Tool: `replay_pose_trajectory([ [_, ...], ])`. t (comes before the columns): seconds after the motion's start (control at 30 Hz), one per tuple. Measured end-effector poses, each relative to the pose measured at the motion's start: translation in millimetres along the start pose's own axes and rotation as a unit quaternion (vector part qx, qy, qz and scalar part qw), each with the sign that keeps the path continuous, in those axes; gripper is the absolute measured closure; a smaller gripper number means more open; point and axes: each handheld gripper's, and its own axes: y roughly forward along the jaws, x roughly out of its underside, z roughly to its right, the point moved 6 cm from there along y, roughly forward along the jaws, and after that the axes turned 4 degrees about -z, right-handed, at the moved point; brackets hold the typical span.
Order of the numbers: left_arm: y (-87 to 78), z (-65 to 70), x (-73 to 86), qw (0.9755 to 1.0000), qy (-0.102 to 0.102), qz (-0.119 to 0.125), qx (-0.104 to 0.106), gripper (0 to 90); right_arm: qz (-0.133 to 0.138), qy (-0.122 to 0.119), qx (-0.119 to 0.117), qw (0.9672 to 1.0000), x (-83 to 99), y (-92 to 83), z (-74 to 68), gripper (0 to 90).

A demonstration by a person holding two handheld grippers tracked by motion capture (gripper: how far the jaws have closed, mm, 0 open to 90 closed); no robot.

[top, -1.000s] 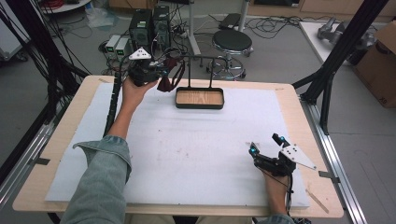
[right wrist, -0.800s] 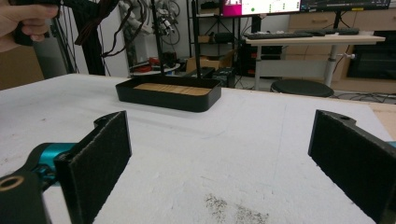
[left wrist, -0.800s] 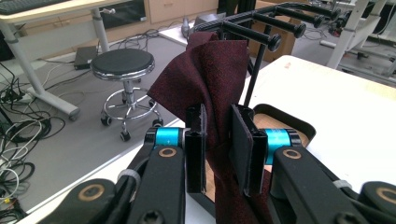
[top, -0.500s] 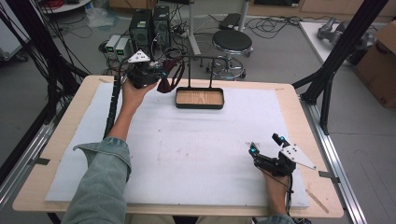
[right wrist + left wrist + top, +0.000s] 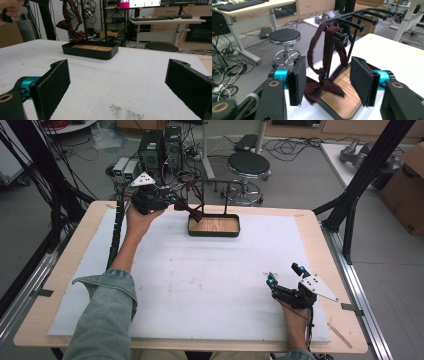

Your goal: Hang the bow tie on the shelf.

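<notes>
The high view looks forward and down over the whole bench (image 5: 320,245). The left gripper view sits close to the far rack (image 5: 352,20), facing right. The right gripper view looks low across the bench toward that rack's tray (image 5: 90,51) from the near right; all share it.

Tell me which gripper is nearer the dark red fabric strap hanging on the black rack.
Left. The left gripper is right at the dark red fabric strap, jaws open either side without pressing it. The right gripper rests at the table's near right corner, far away.
</notes>
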Motion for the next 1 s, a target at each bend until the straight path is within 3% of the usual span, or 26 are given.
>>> replay_pose_trajectory([
  [0.3,-26.7,14.9,-9.0,0.9993,0.026,0.022,0.014,40.2,-0.001,0.000,0.001,1.0000,0.1,0.0,0.1,5.0],
  [0.8,-78.8,30.9,-12.5,0.9980,0.037,0.047,0.022,35.6,0.000,0.002,0.001,1.0000,0.1,0.0,0.6,5.0],
  [0.93,-95.4,34.6,-9.5,0.9980,0.038,0.048,0.015,33.0,-0.001,0.005,0.002,1.0000,0.1,0.3,0.7,5.0],
  [1.0,-102.5,37.4,-6.8,0.9981,0.045,0.042,0.000,31.4,-0.002,0.006,0.002,1.0000,0.1,0.6,0.5,5.0],
])
